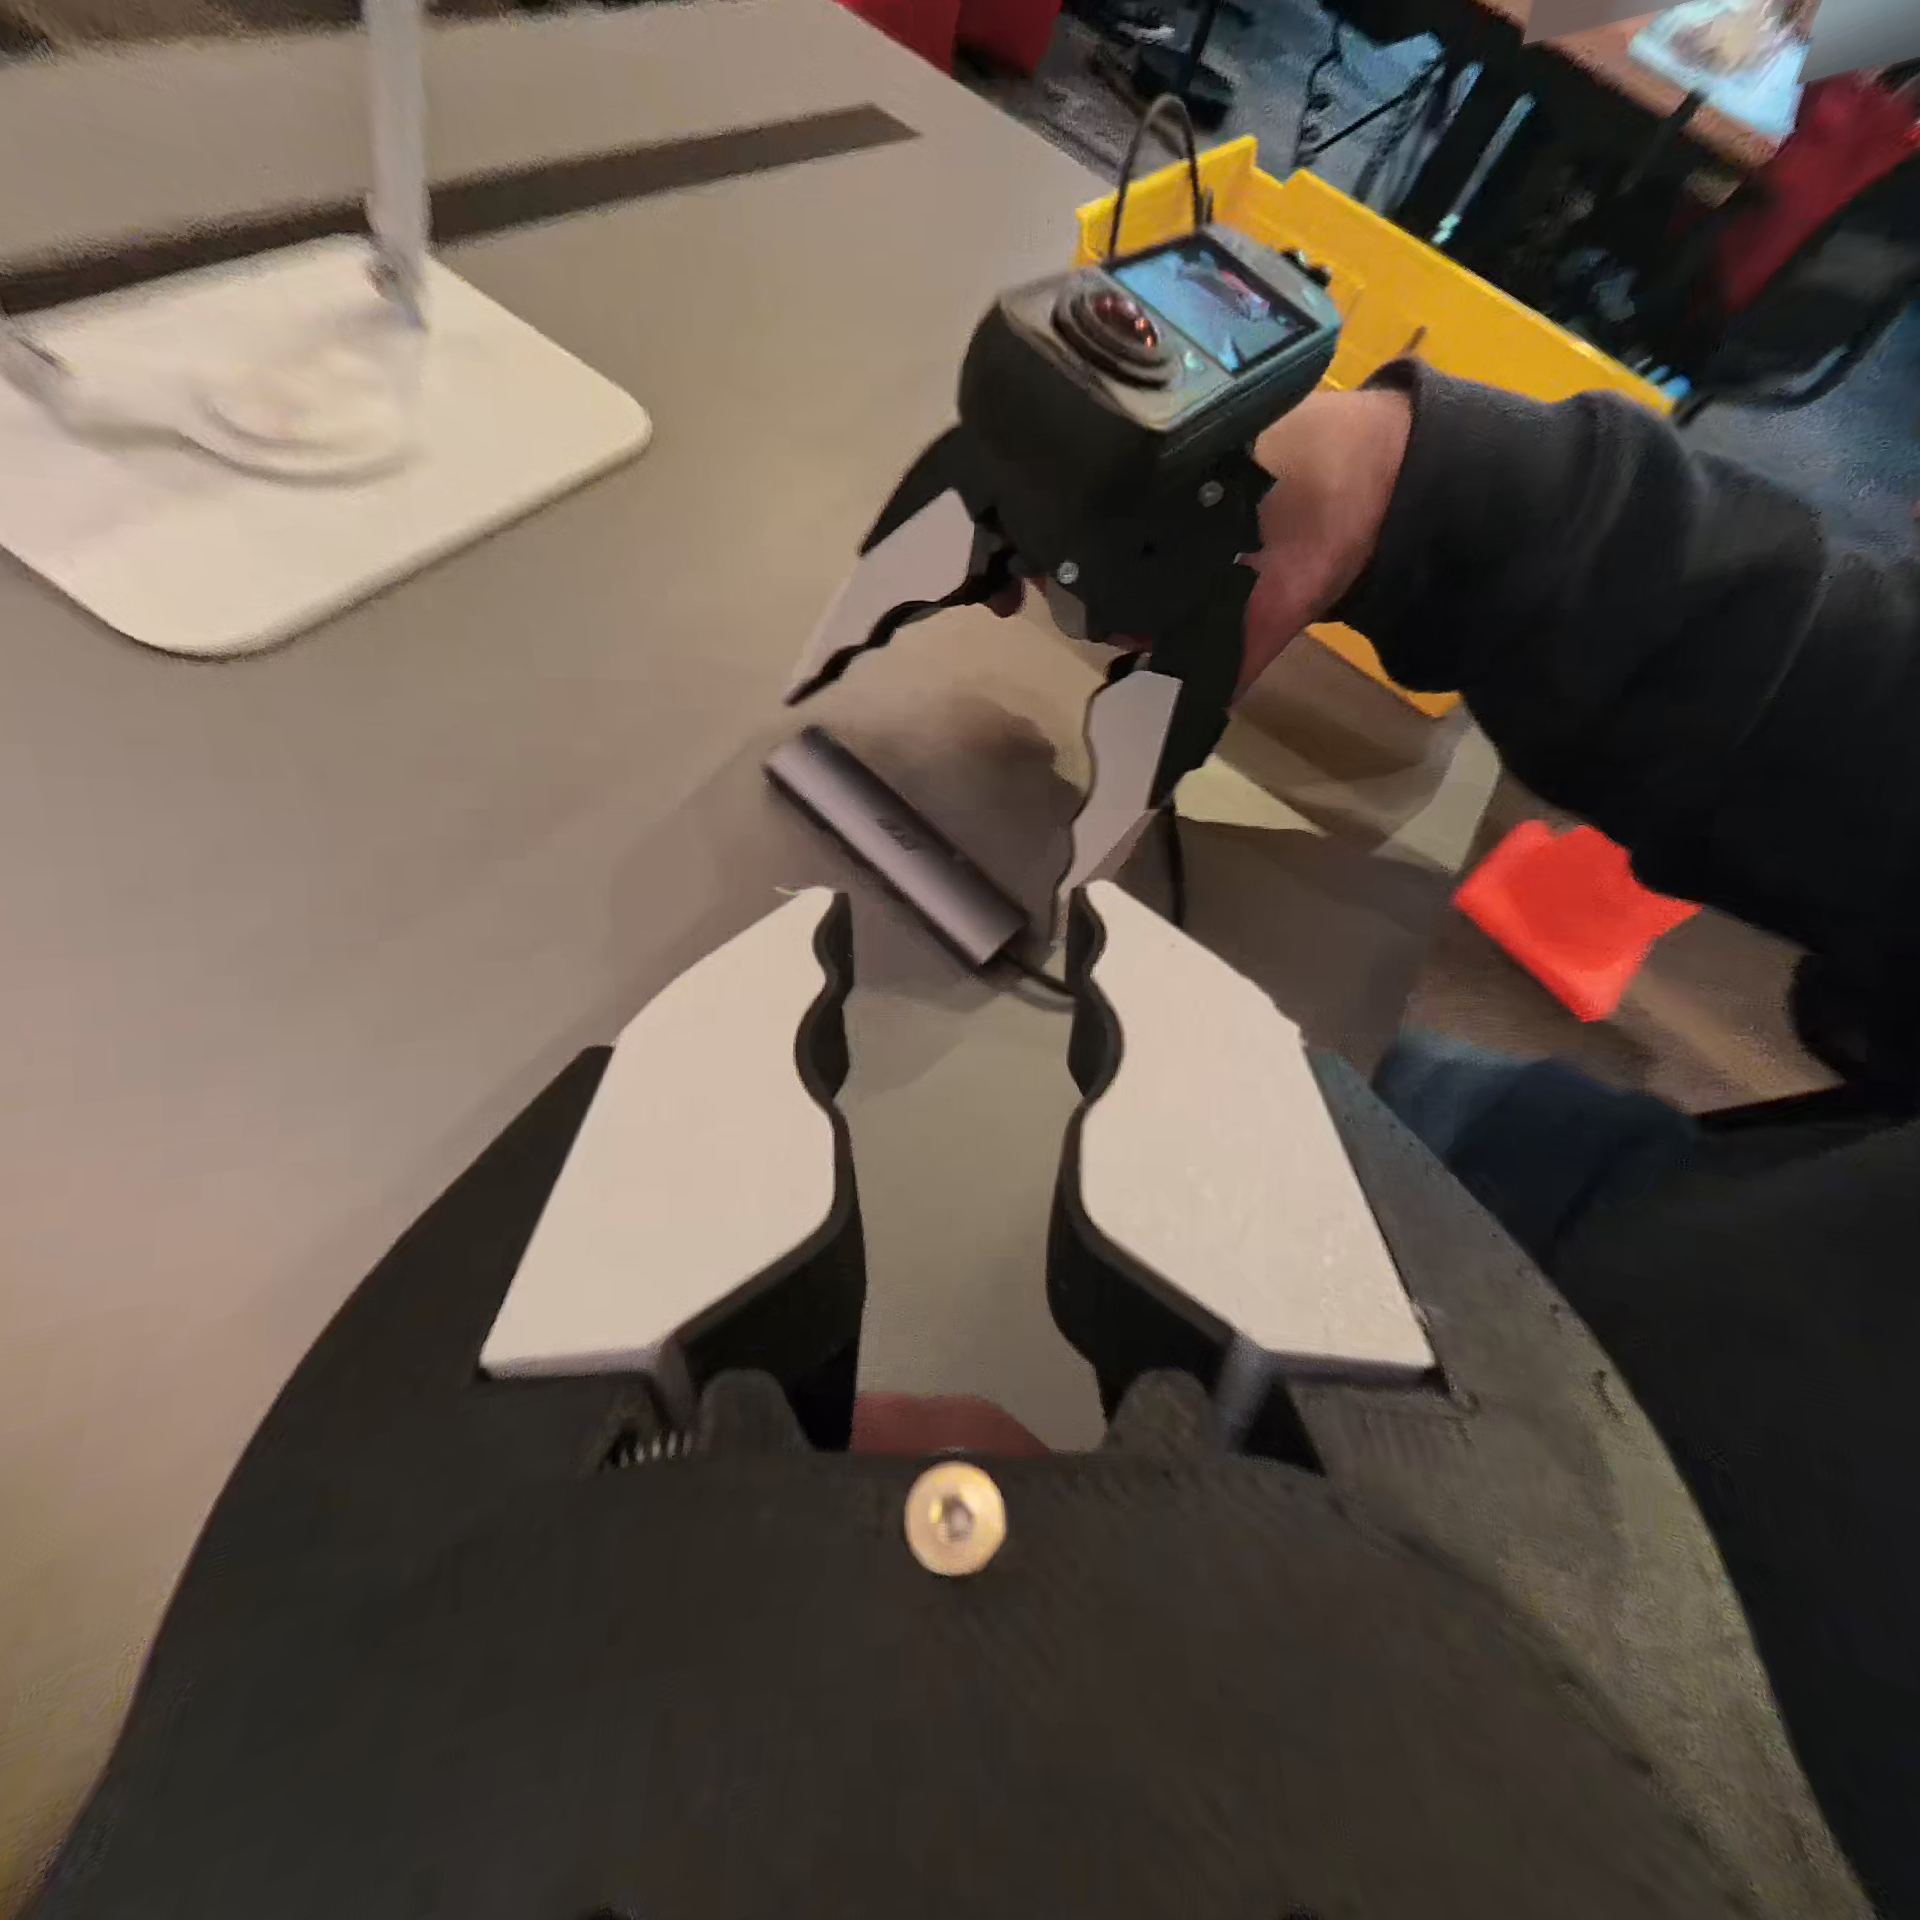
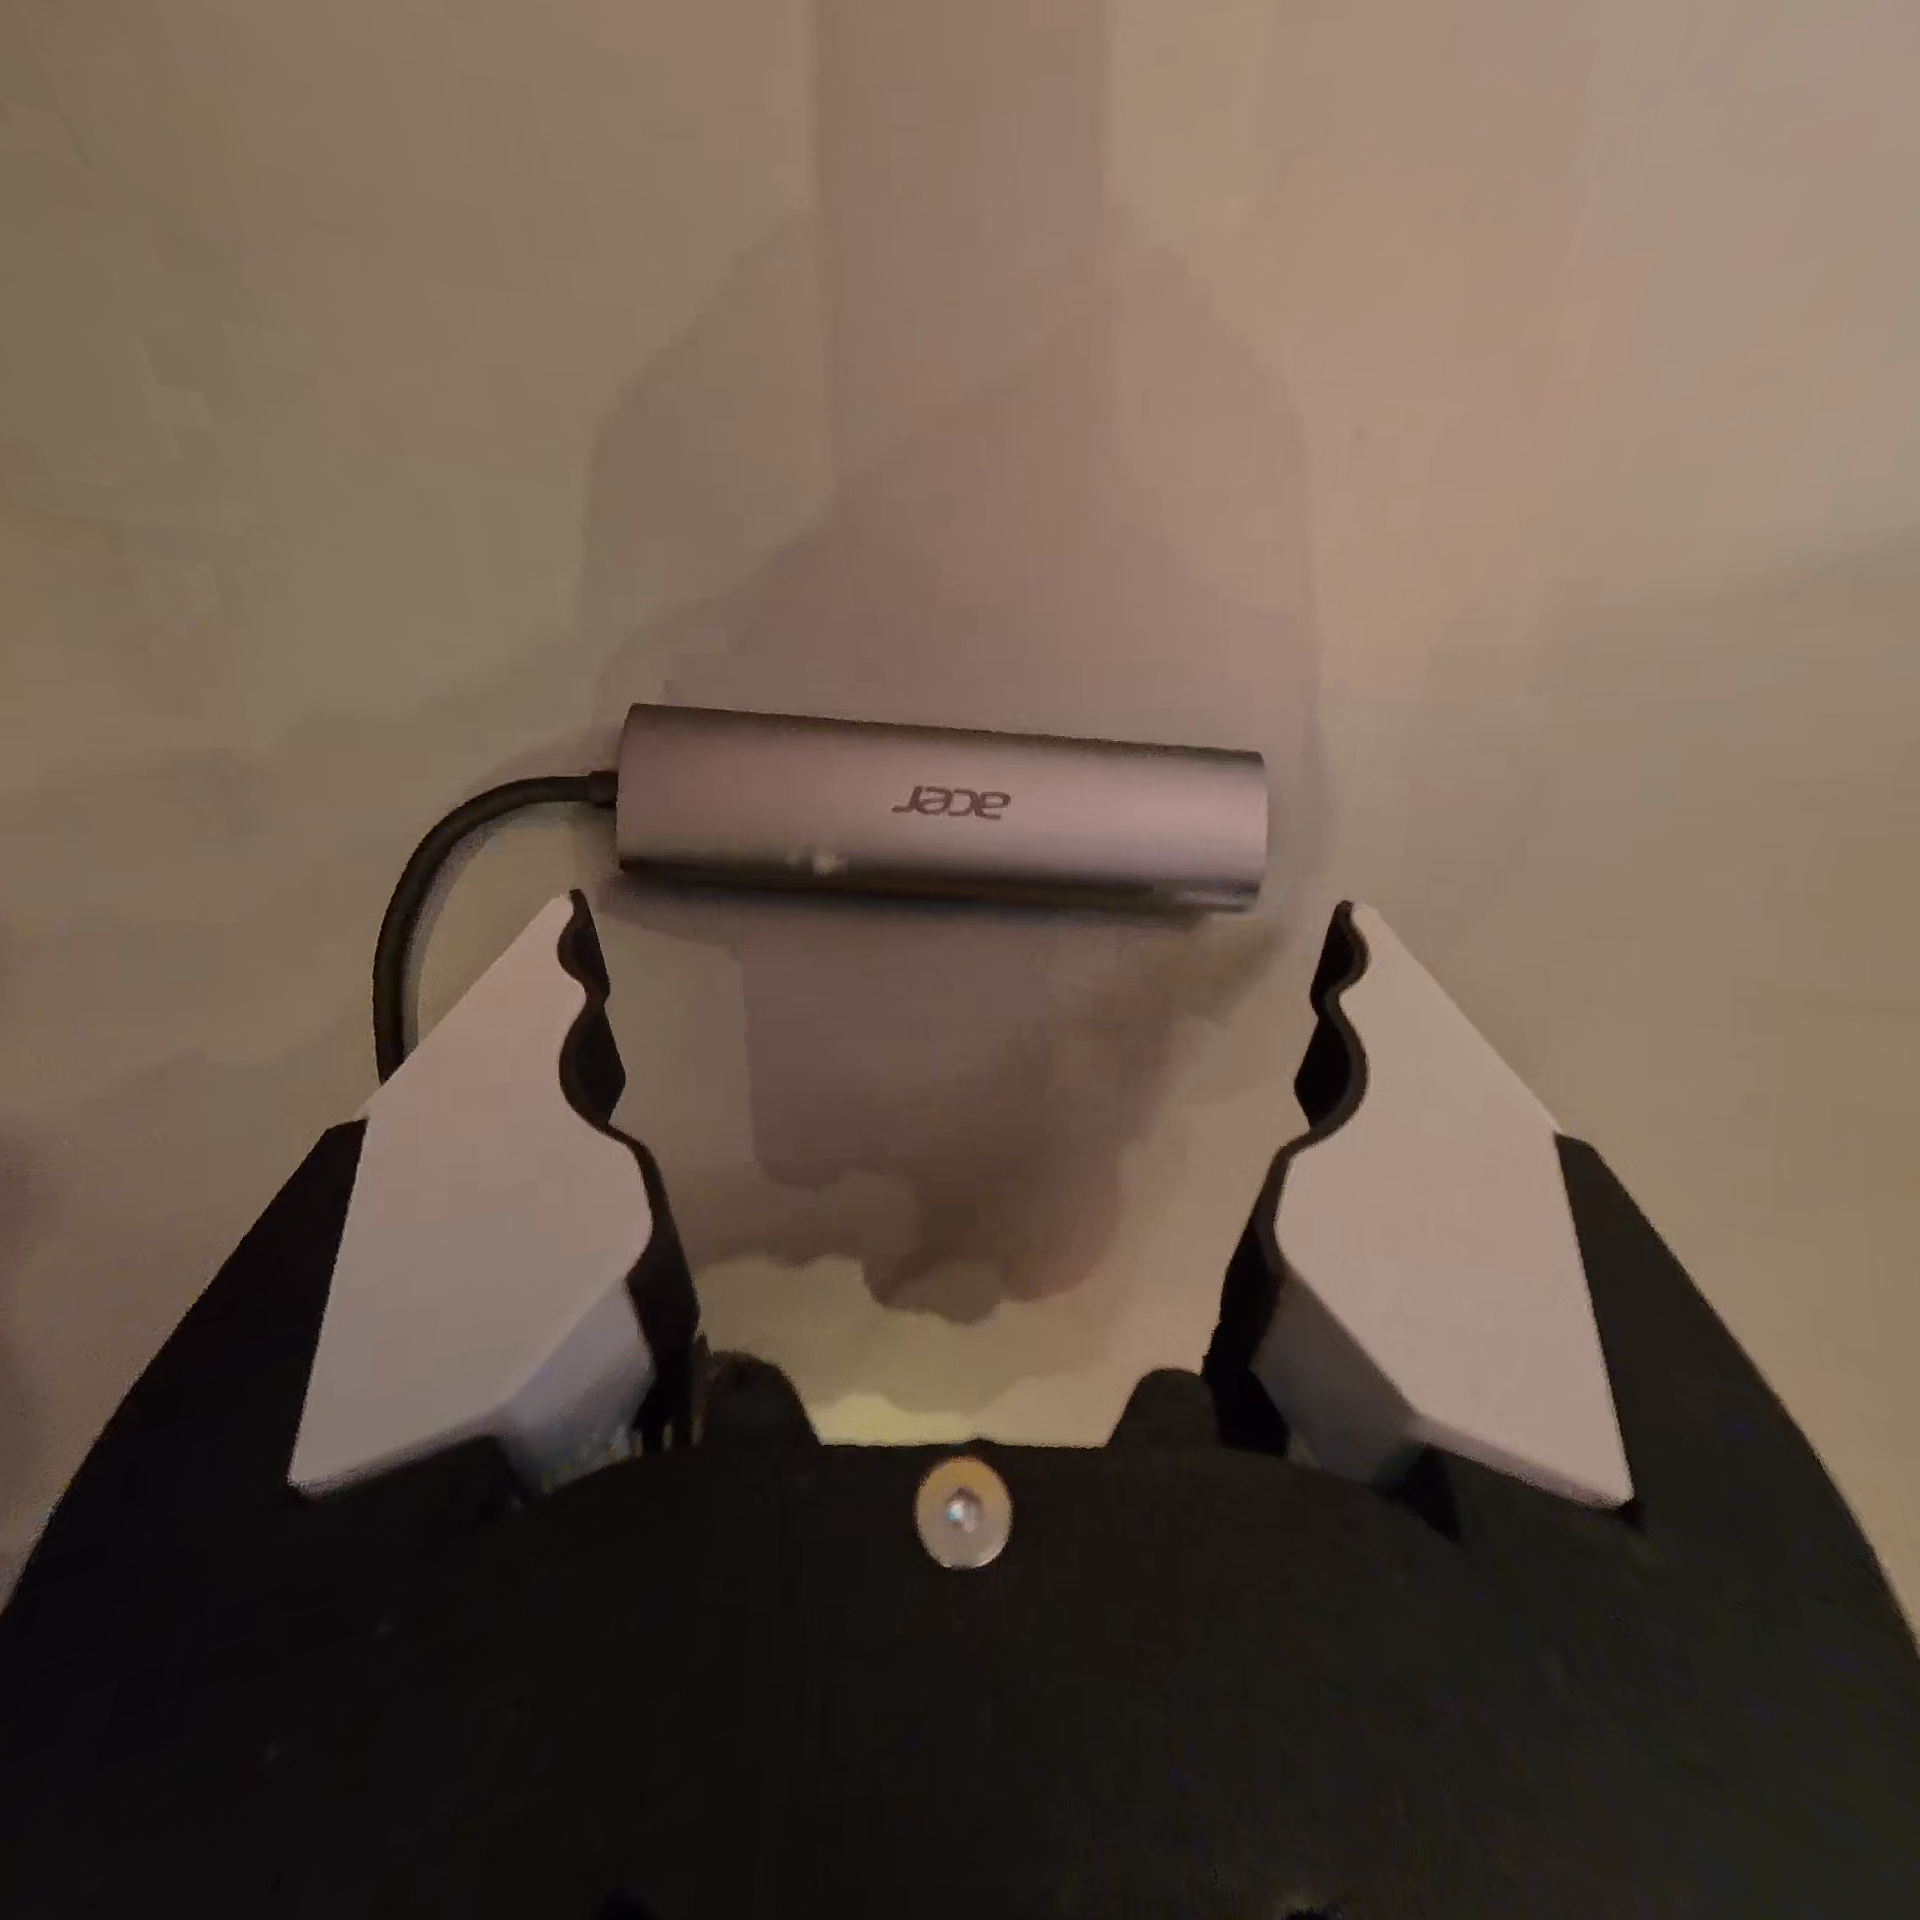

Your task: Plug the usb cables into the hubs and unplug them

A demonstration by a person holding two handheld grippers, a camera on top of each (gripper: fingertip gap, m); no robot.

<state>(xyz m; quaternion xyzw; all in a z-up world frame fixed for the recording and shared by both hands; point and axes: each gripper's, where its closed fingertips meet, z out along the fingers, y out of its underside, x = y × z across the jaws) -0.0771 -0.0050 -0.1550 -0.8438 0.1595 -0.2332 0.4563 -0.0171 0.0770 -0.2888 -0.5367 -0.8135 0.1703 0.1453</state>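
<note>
A grey-beige surface (image 1: 312,831) fills the left wrist view. At its far left stands a white flat base (image 1: 312,457) with a pale upright post (image 1: 395,156), both blurred. Behind them a dark strip (image 1: 520,187) runs across the surface.

In the middle, the left tool (image 1: 961,935) points forward over the surface, its grey fingers (image 1: 707,1143) parted by a narrow gap and pinching nothing. Just past its tips lies the grey hub (image 1: 894,842), flat on the surface, with a black cable (image 1: 1029,982) leaving its near end.

Above the hub hangs the right tool (image 1: 966,748), held in a hand (image 1: 1320,520) in a dark sleeve (image 1: 1621,582), with a small camera (image 1: 1143,332) on top. Its fingers are spread wide and point down at the hub.

Further right, beyond the surface edge, a yellow bin (image 1: 1382,270) sits on the floor, an orange-red object (image 1: 1569,914) lies lower down, and dark chairs and cables crowd the background.

In the right wrist view the right tool (image 2: 961,914) is spread wide and empty over the plain surface (image 2: 416,364). The hub (image 2: 940,800) lies crosswise just beyond its tips, untouched, and the cable (image 2: 436,862) curls from the hub's left end behind the left finger (image 2: 468,1195).
</note>
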